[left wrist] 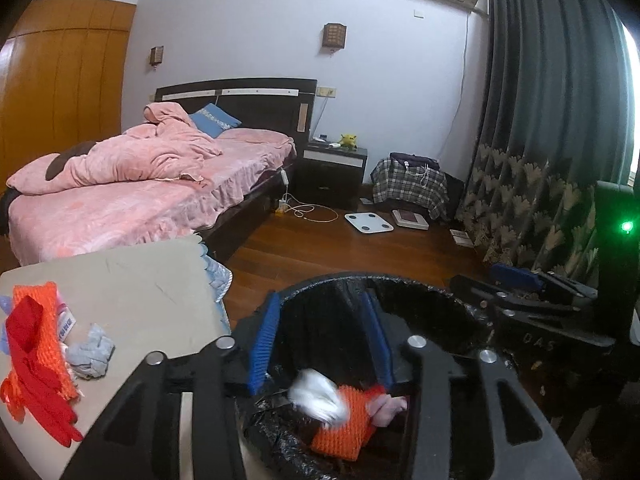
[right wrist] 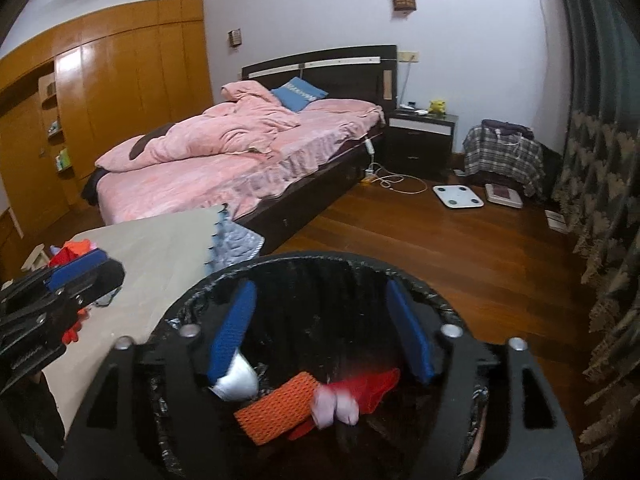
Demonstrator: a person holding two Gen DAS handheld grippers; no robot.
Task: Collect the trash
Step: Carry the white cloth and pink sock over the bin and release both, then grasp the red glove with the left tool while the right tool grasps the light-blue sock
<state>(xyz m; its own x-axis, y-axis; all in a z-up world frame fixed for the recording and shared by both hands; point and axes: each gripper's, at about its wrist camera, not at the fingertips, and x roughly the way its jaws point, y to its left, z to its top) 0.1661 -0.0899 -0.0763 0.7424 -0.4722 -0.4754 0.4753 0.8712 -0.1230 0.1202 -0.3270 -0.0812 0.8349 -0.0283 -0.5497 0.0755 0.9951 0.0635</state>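
Left wrist view, far left: beige table (left wrist: 132,280) with leftover trash, an orange mesh sleeve (left wrist: 44,320) under a red net (left wrist: 36,368), grey crumpled wad (left wrist: 90,352) just beside. Lower centre: left gripper (left wrist: 320,340) over the black-lined trash bin (left wrist: 420,292), blue pads spread, nothing pinched; blurred white scrap (left wrist: 316,396), orange mesh piece (left wrist: 344,428) and pink wad (left wrist: 390,408) lie below it inside the bin. Right edge: right gripper (left wrist: 516,280) above the rim. Right wrist view, lower centre: right gripper (right wrist: 320,332) jaws wide apart, empty, above the same bin (right wrist: 440,304); red net piece (right wrist: 372,388) among the trash. Pink bed (right wrist: 224,160) behind.
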